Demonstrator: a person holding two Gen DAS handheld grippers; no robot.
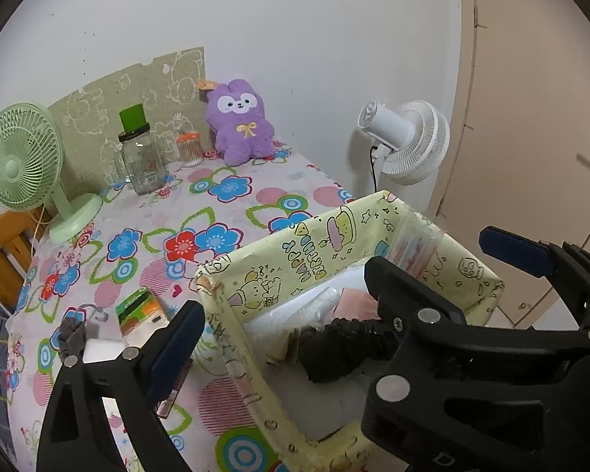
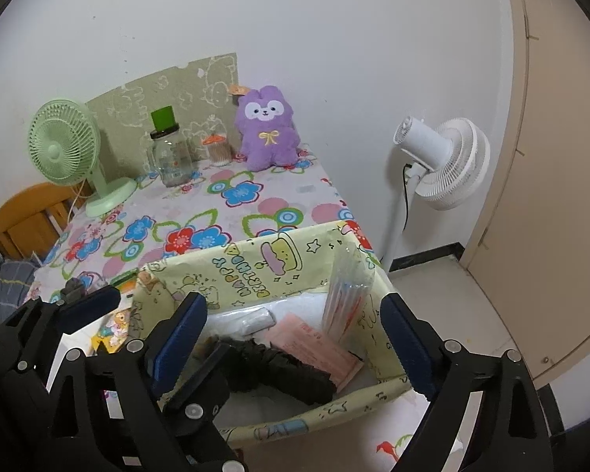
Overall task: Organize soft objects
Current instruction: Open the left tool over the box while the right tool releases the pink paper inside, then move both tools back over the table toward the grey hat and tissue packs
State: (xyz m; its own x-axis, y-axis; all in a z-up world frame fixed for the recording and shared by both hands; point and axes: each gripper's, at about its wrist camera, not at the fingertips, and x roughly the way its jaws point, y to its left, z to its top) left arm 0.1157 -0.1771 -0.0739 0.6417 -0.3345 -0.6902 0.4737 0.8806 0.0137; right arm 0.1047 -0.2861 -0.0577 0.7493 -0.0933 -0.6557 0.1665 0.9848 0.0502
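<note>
- Sitting on the flowered worktop [image 2: 255, 212] is a pale yellow cartoon-printed storage box [image 2: 255, 271], open at the top.
- Lying inside the box is a dark fuzzy soft item [image 2: 291, 369] (too crumpled to tell what it is), resting on the white bottom.
- Sharing the box with it are a pink paper packet [image 2: 318, 346], a white wrapped roll [image 2: 255, 319] and a clear plastic packet [image 2: 346, 295] leaning upright against the right wall.
- The left gripper [image 1: 293, 338] is hanging over the box's left wall with its jaws standing wide and nothing pinched between them.
- The right gripper [image 2: 295, 338] is hovering over the box, its jaws also spread wide, straddling the dark item without pressing on it.
- At the far end of the worktop, a purple plush bunny [image 2: 266, 129] is sitting against the wall, beside a small jar of cotton swabs [image 2: 217, 150] and a clear glass jar [image 2: 170, 157] with a green cap.
- A green desk fan [image 2: 69, 145] is standing at the far left.
</note>
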